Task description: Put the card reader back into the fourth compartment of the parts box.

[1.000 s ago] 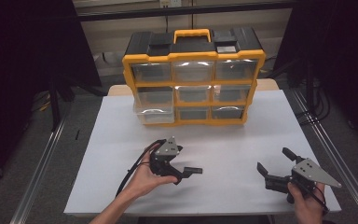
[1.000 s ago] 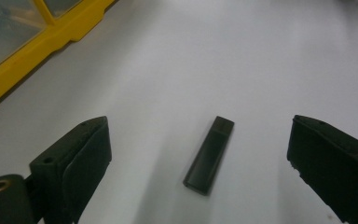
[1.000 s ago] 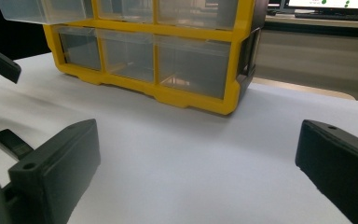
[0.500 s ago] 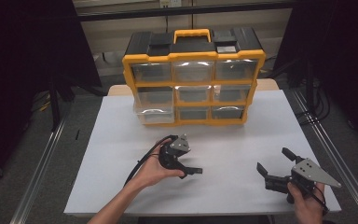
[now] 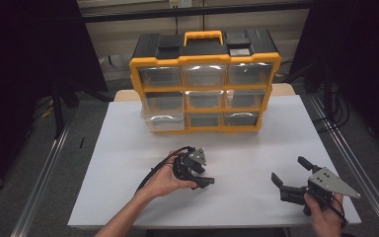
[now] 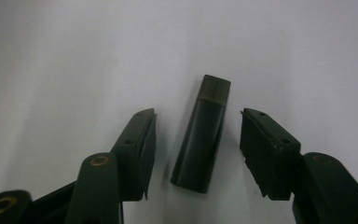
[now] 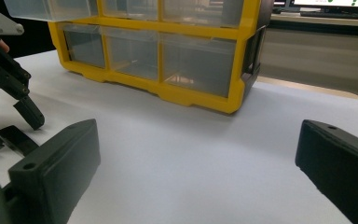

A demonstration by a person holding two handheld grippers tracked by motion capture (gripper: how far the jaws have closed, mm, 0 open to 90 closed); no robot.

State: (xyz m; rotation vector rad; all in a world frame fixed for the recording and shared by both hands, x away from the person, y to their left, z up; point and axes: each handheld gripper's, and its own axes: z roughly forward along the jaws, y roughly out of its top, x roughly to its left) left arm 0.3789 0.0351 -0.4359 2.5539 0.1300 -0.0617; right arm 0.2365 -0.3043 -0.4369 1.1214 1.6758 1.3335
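While the left claw point(image 6: 196, 154) hangs over the worktop point(image 5: 128, 148), jaws apart, a small black stick point(image 6: 201, 140) lies between them, untouched. A sound grip likely calls for lowering squarely, then closing across its long sides. The right claw point(image 5: 290, 175) rests spread wide, empty. No legible writing.

Both grippers black plastic: left gripper point(image 5: 201, 177) trails a looped black cable, right gripper point(image 5: 288, 177) carries a grey three-cornered plate on top. Fingers point(image 6: 137, 151) chunky, blocky, with small screw holes (brass-coloured pivot fasteners lower down). Forearms bare, no sleeves.
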